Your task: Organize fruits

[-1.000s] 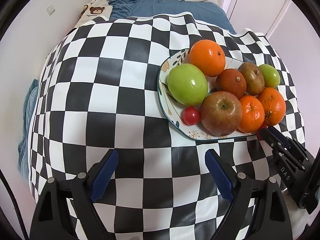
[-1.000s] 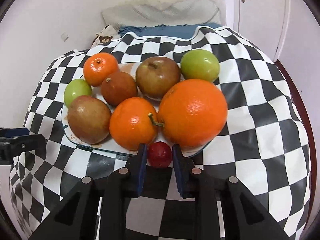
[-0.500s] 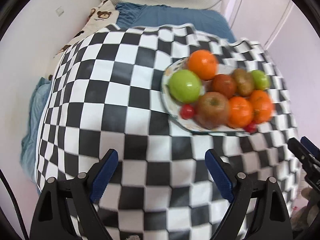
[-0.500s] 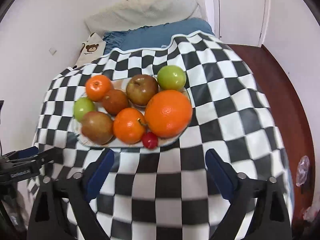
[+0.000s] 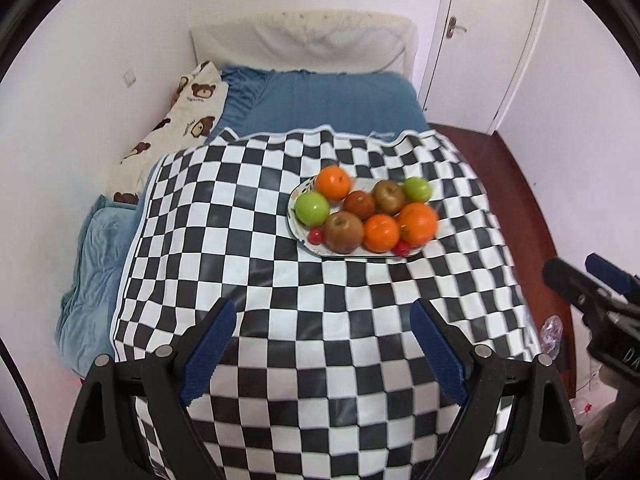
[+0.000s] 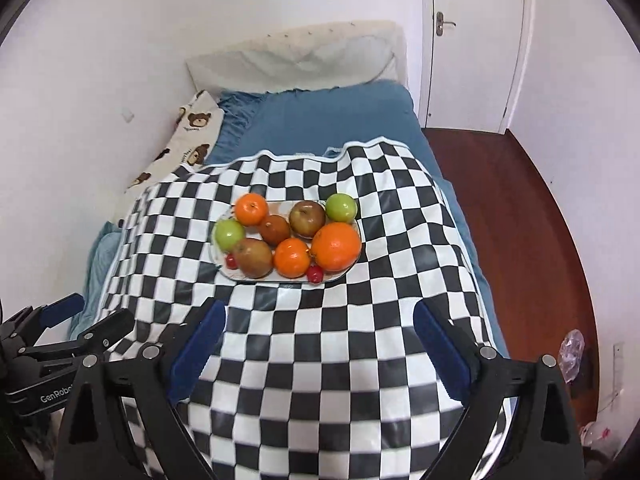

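A white patterned plate [image 5: 298, 227] [image 6: 224, 268] on the checkered cloth holds oranges [image 5: 333, 182] [image 6: 336, 247], green apples [image 5: 312, 208] [image 6: 341, 207], brownish apples [image 5: 343, 232] [image 6: 253, 257] and two small red tomatoes [image 5: 401, 247] [image 6: 315, 273]. My left gripper [image 5: 322, 346] is open and empty, well back from the plate. My right gripper [image 6: 320, 342] is open and empty, also well back from the plate. Each gripper shows at the edge of the other's view, the right one [image 5: 592, 288] and the left one [image 6: 64, 320].
The black-and-white checkered cloth [image 5: 280, 280] [image 6: 360, 320] covers a table at the foot of a blue bed [image 5: 320, 100]. A bear-print pillow [image 5: 176, 124] lies by the left wall. Brown floor [image 6: 520, 220] and a white door [image 6: 472, 40] are at the right.
Both grippers have pulled back and up from the plate. The right gripper, earlier shut on a small red tomato at the plate's front edge, has opened and left it there.
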A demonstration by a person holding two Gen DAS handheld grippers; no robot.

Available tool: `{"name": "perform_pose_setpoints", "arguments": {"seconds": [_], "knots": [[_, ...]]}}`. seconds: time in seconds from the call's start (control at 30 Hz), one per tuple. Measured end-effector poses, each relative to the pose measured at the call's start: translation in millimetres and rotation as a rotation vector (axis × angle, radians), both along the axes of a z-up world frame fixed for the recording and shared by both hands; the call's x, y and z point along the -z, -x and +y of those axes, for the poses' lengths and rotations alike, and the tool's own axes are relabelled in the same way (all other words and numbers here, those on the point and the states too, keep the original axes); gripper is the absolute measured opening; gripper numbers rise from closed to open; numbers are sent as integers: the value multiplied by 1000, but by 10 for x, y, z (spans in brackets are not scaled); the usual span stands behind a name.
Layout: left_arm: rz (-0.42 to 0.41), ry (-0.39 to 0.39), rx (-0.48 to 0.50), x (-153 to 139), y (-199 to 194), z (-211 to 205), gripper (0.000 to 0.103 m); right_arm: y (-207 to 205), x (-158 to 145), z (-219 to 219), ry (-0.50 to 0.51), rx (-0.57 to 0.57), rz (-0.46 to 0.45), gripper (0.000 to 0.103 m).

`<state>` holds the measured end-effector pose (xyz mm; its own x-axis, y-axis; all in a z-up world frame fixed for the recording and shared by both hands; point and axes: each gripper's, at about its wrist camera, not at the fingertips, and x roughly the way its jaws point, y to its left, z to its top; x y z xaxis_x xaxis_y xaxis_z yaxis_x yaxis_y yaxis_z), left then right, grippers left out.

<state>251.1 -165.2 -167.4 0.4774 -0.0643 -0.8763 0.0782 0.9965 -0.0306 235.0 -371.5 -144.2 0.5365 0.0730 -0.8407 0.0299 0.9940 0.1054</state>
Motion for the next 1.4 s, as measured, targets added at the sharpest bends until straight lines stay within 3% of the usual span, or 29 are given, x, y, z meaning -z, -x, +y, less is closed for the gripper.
{"name": "perform_pose_setpoints", "arguments": {"seconds": [0.37, 0.57, 0.87, 1.4], "knots": [[-86, 18, -45, -554, 496, 35, 89, 705, -792, 73, -1, -37, -96, 97], [-108, 8, -48, -630, 583, 11, 89, 834, -948, 87, 12, -50, -118, 98], [-103, 3, -70, -600, 509, -11, 89, 746, -821, 26, 5, -34, -110, 98], [-36, -66, -87, 149, -276, -21, 89, -78, 35, -75, 17, 28, -41, 98]]}}
